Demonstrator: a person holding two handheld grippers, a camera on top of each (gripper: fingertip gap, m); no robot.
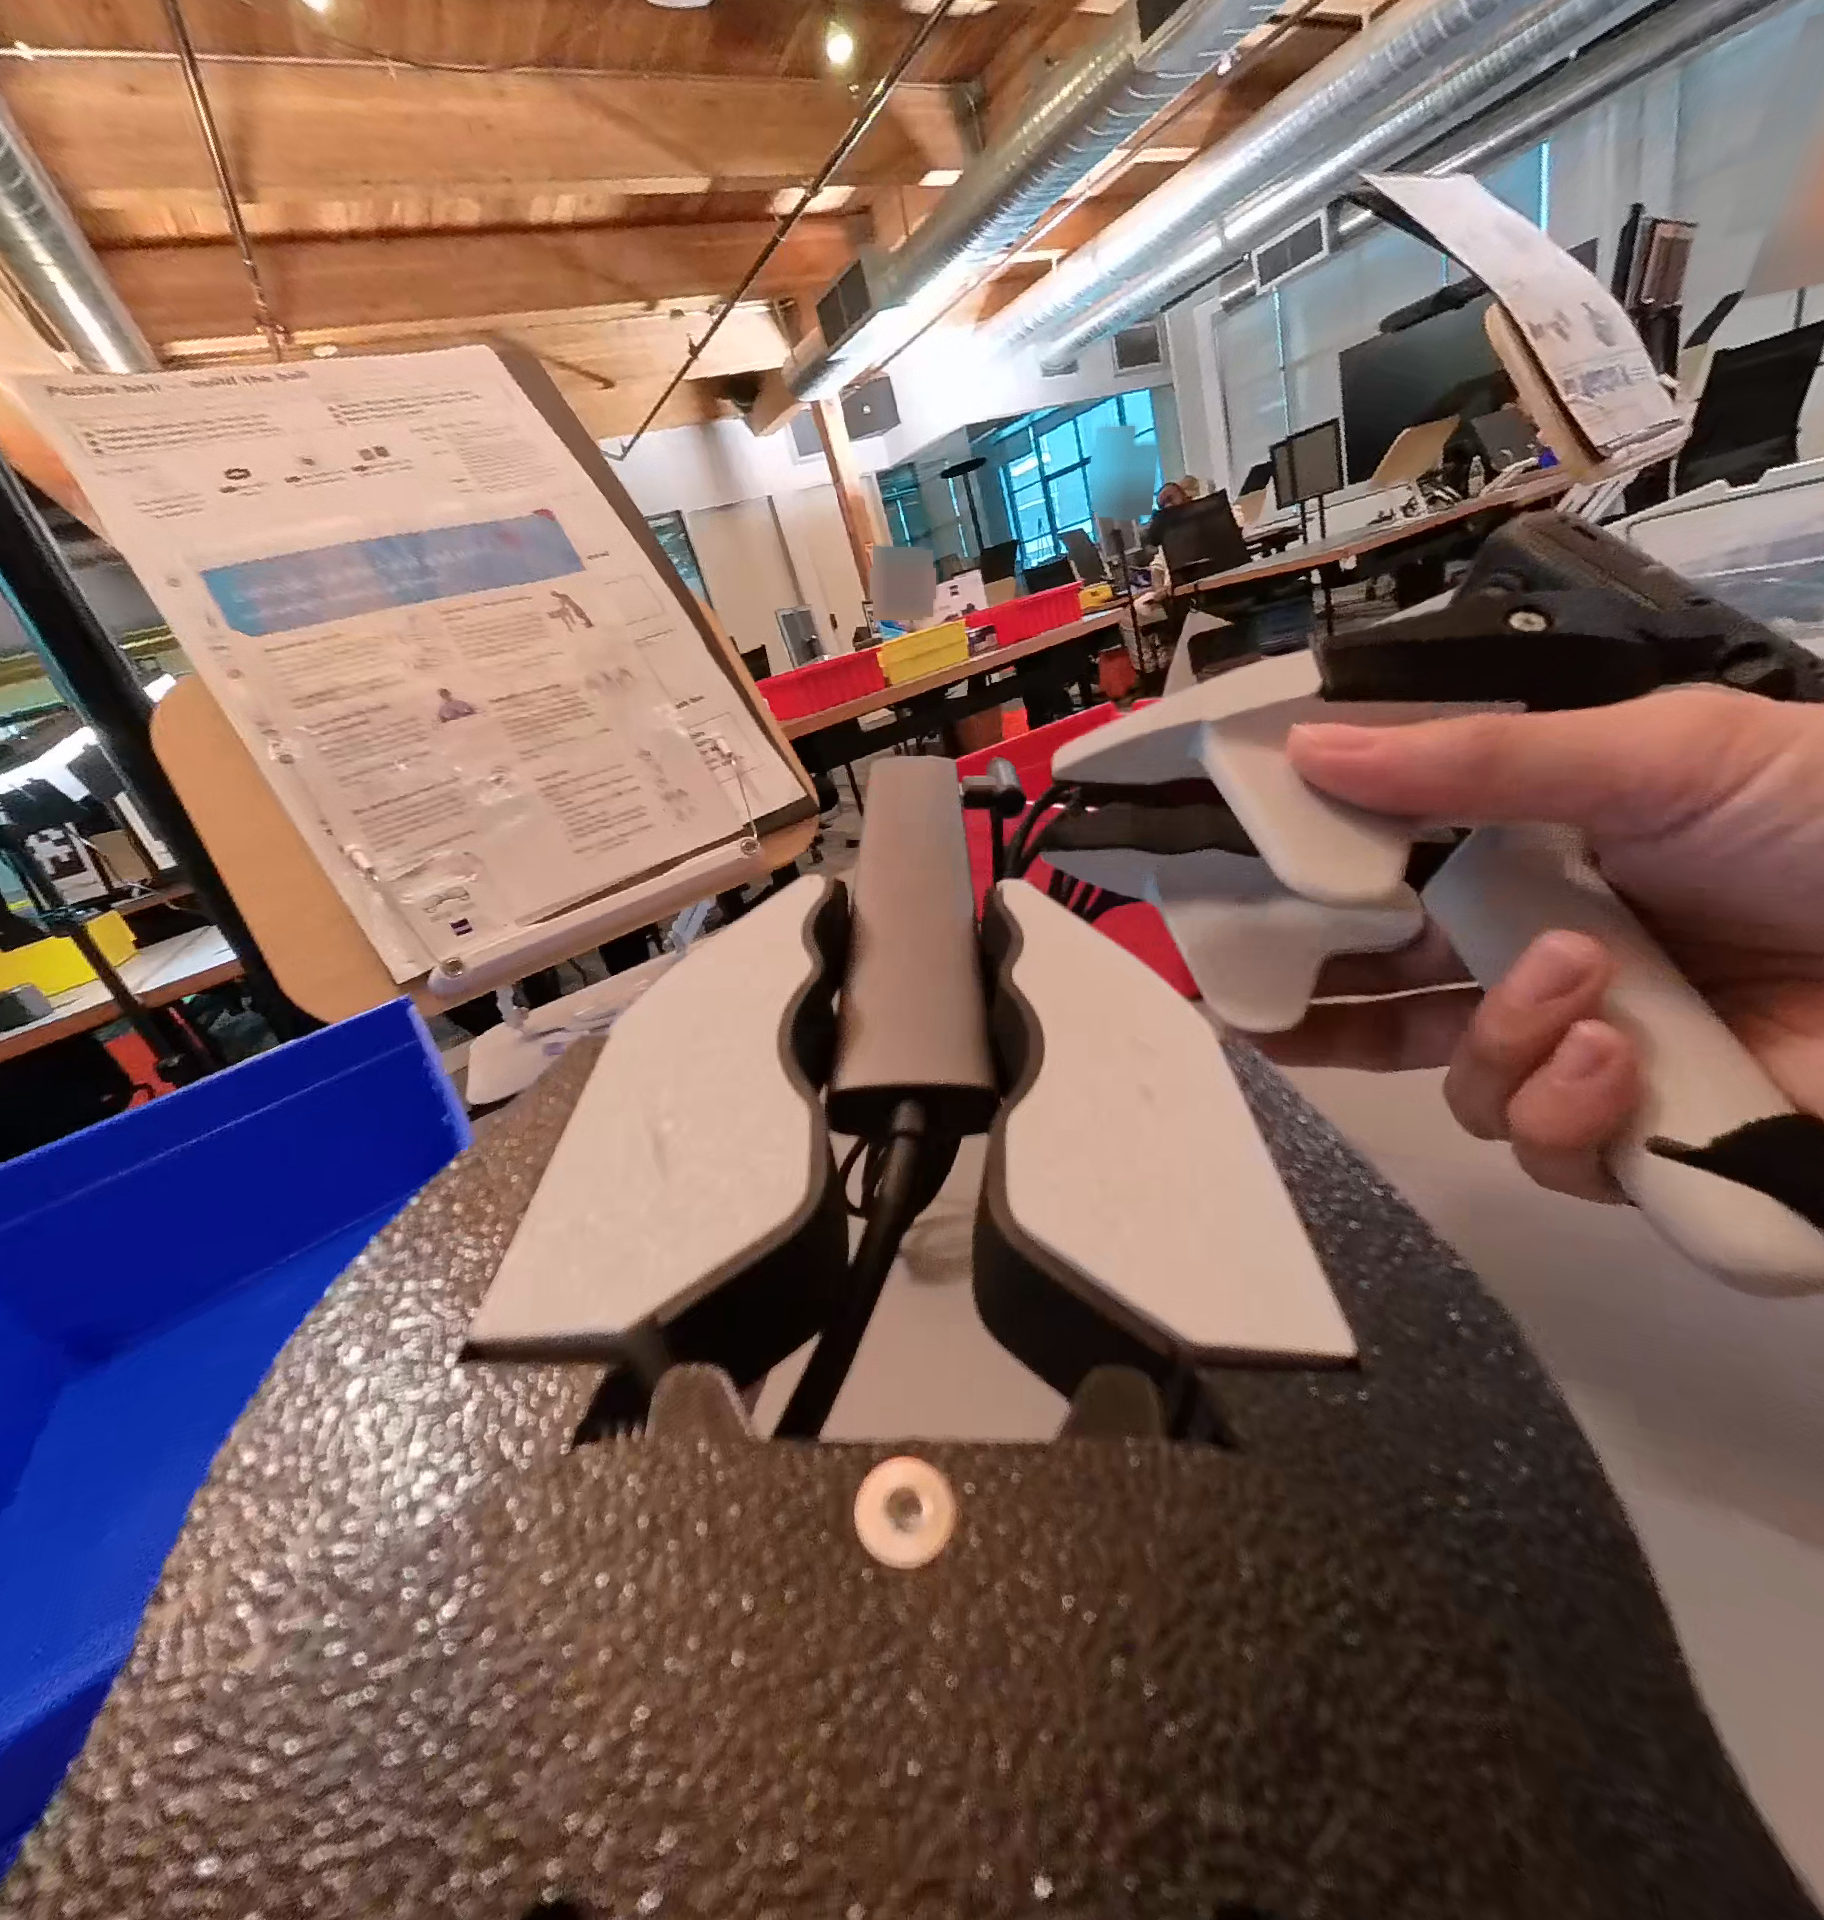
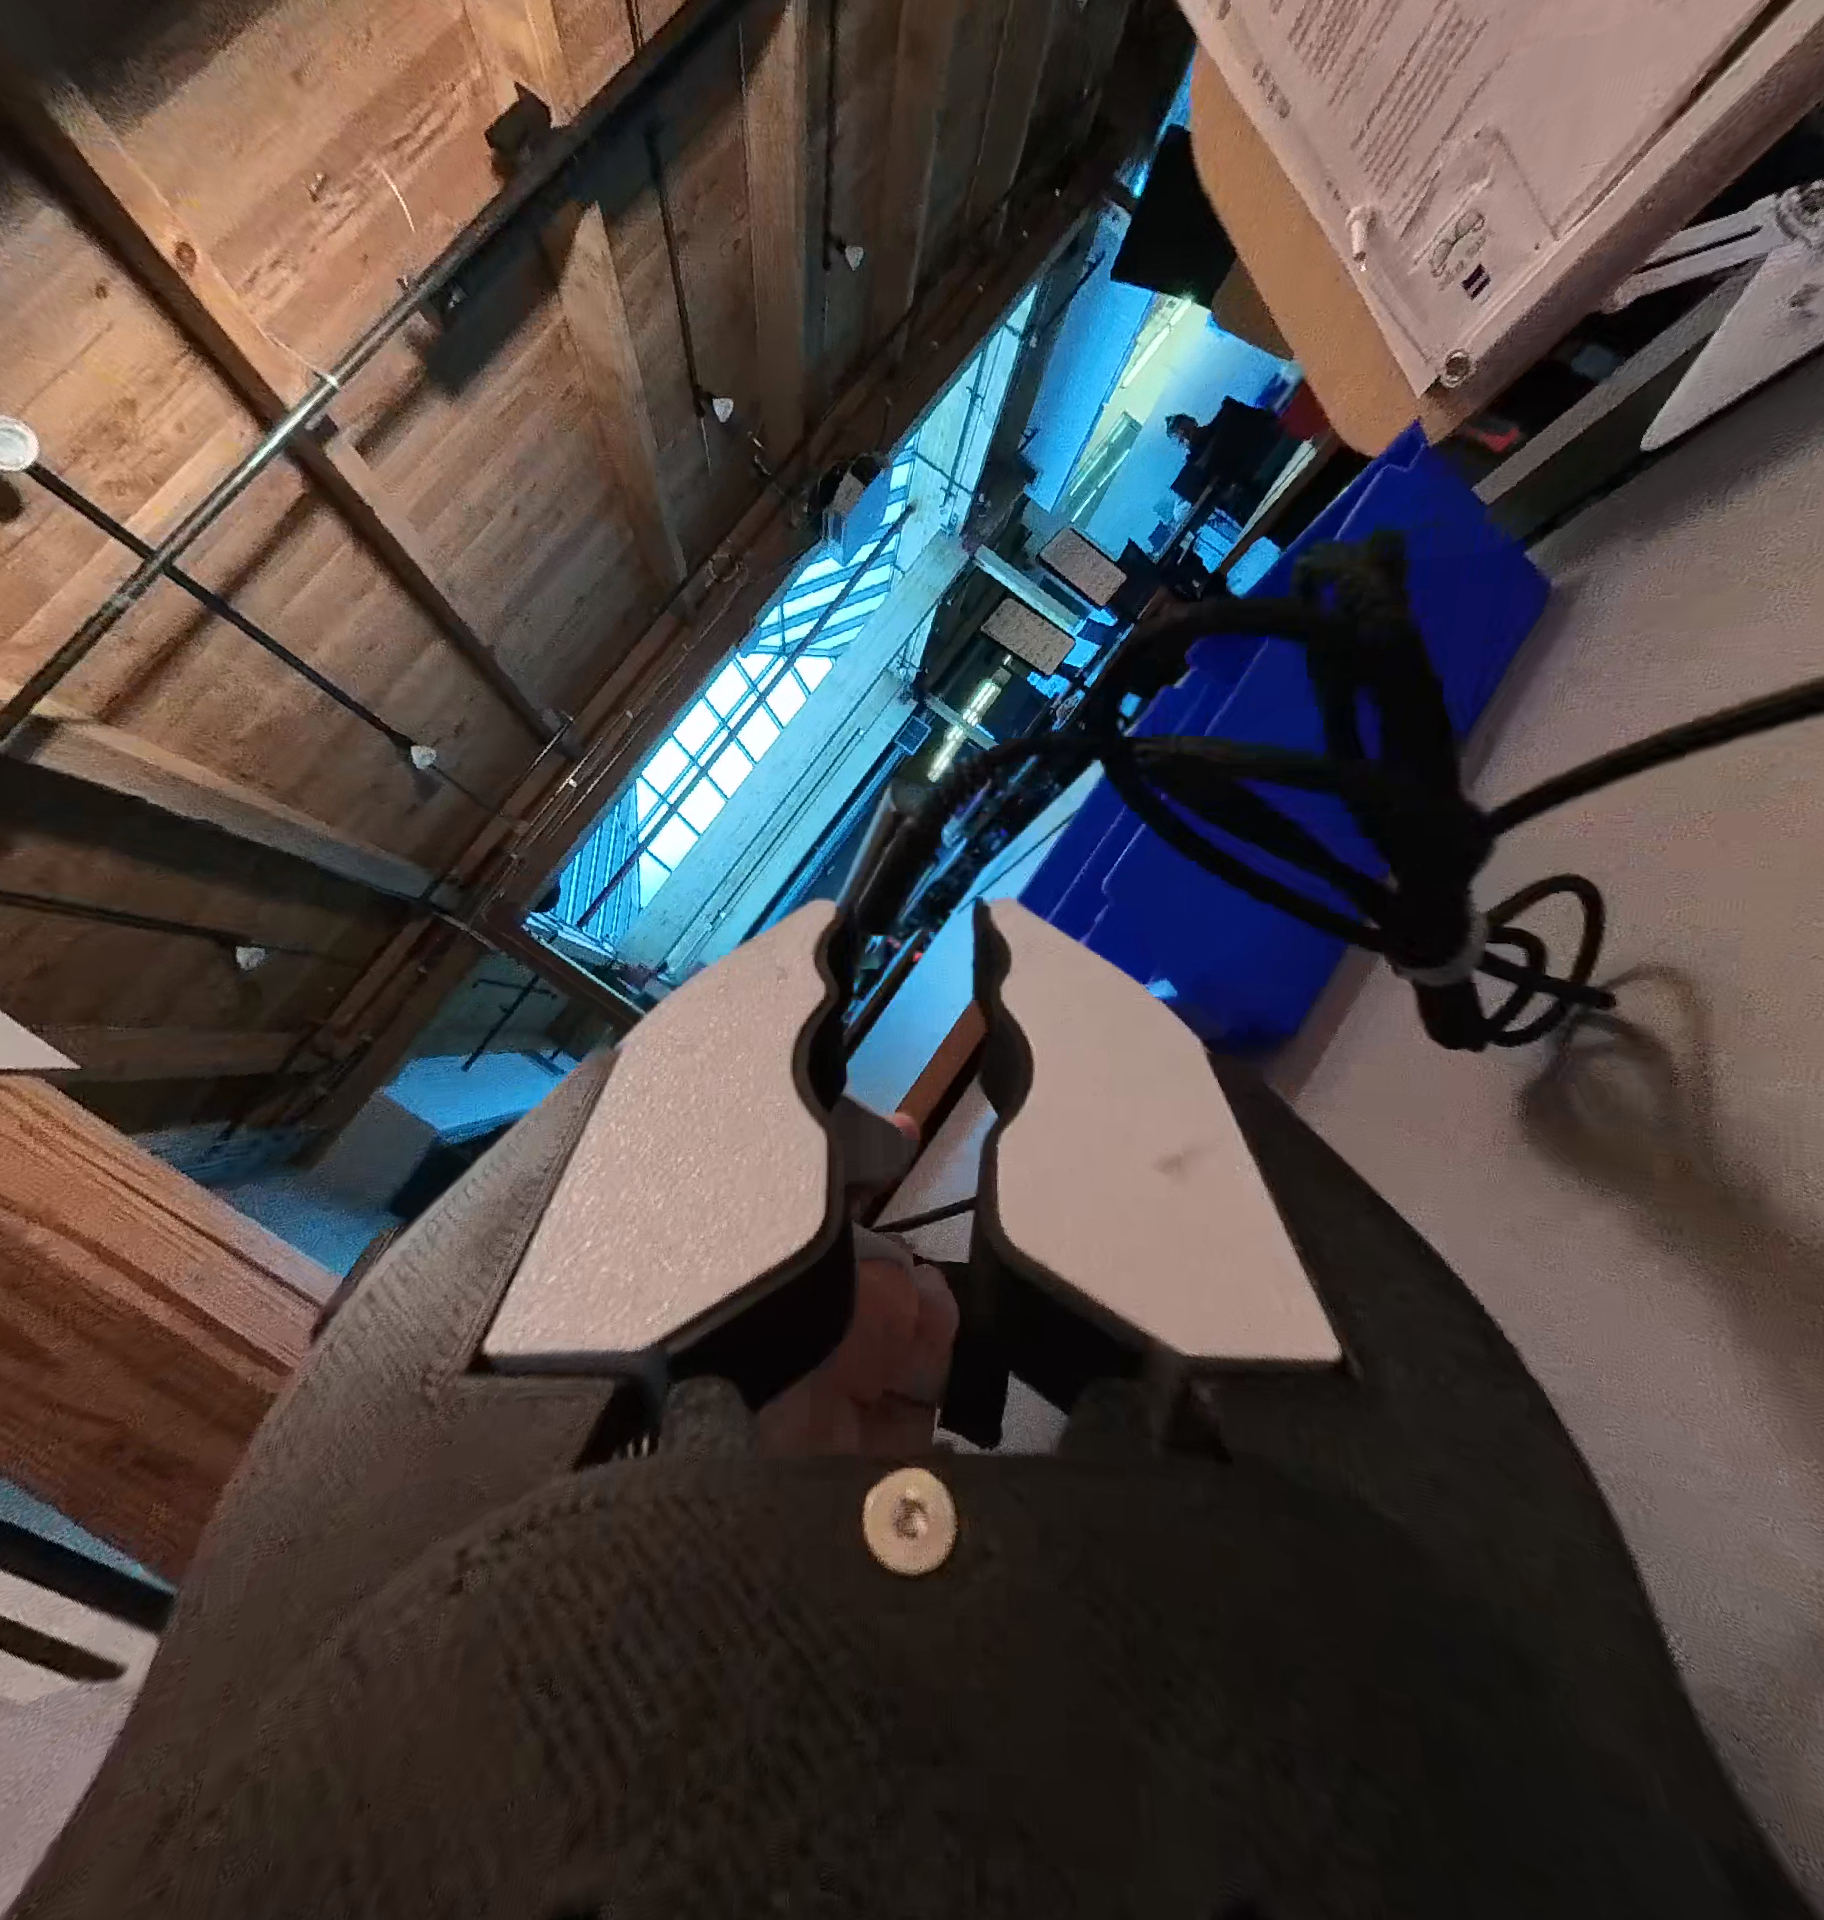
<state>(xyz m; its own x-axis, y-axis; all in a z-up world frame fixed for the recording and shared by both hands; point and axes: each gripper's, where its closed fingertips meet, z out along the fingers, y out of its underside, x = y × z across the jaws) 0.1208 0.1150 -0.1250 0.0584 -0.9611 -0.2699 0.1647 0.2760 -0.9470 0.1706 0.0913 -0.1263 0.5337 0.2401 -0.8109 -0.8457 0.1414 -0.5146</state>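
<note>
Grey slab-shaped hub [image 1: 913,925] clamped between left gripper [image 1: 913,914] matte fingers [image 1: 679,1122]

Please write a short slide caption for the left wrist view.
Left gripper clamps a grey adapter; right gripper alongside, blue bin at left.

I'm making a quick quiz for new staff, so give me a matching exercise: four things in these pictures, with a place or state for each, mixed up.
Things:
1. grey adapter
2. blue bin
3. printed sheet
4. black cable bundle

Places or states:
A. low at the left edge of the left wrist view
B. tied with a pale band
C. clamped in the left gripper
D. propped on a tilted brown board

Pairs: 1-C, 2-A, 3-D, 4-B
</note>
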